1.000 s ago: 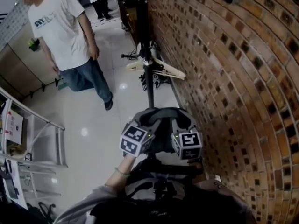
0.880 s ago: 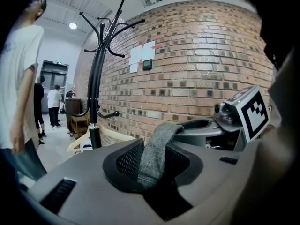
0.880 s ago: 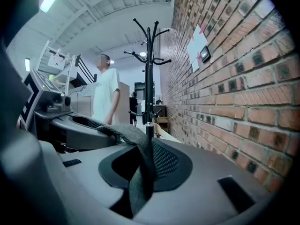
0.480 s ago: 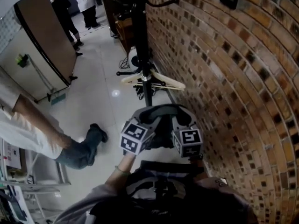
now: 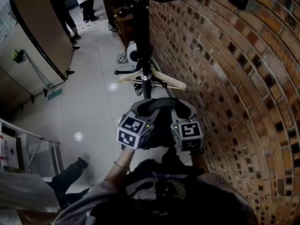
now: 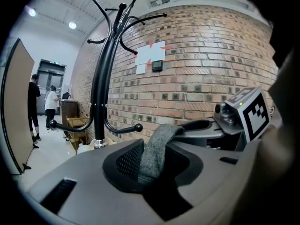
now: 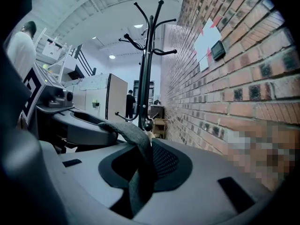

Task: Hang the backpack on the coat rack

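The left tool (image 6: 151,165) and the right tool (image 7: 140,175) each pinched an end of the grey strap (image 5: 159,102), which arched between them. The backpack (image 5: 157,184) hung beneath both tools, short of the coat rack (image 5: 141,36) beside the brick wall (image 5: 229,83).
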`<state>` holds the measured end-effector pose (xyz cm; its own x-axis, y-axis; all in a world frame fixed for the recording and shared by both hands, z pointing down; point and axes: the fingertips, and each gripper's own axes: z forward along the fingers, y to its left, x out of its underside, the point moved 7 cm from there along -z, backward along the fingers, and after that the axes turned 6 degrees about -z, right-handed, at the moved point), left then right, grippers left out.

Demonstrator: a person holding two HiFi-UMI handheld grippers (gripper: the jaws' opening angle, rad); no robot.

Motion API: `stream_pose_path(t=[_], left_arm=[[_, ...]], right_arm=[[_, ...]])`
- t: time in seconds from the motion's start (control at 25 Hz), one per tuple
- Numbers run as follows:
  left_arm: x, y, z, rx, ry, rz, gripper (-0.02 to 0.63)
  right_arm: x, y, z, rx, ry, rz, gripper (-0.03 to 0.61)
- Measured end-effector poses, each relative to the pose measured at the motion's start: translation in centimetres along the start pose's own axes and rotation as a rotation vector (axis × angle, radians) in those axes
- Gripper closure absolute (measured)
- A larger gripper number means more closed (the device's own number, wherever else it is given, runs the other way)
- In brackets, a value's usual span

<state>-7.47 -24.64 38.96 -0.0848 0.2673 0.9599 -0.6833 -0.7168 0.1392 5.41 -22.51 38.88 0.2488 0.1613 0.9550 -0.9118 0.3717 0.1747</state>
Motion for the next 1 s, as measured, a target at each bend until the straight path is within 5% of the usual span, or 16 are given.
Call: stream_pose_path(t=[1.0], left_arm=[[-1.2, 4.1, 5.9, -0.301, 0.009, -0.075, 0.502]], right_arm=[[-0.3, -5.4, 10.6, -0.347, -0.023, -0.097, 0.508]])
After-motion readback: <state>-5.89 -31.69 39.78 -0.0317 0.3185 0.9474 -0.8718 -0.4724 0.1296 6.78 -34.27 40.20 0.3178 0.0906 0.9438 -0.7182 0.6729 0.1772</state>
